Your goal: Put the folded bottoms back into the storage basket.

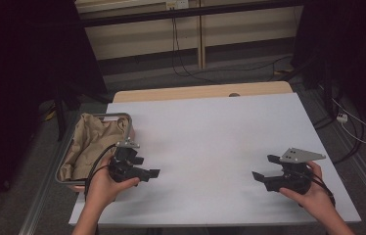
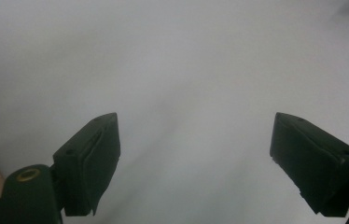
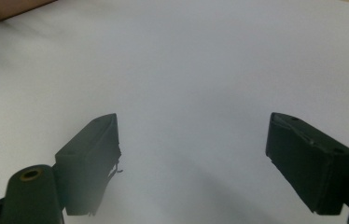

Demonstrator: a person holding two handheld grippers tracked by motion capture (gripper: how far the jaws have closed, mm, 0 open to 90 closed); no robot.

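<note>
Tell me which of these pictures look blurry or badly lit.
High view: dim, dark surroundings, but the white table sheet is sharp. Left gripper view: hazy, soft grey beyond the black left tongs. Right gripper view: brighter, the black right tongs casting soft shadows.

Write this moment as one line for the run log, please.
left tool: open, empty, beside basket of tan cloth | right tool: open, empty | both over white table

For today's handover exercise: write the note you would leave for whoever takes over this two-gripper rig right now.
Left gripper: open, holding nothing, over the white table sheet beside the basket.
Right gripper: open, holding nothing, over the sheet's right part.
Crumpled tan cloth: lies in the grey wire basket at the table's left edge, untouched by either gripper.
Done: nothing visible yet.
Left: probably lifting the cloth out onto the sheet.
</note>
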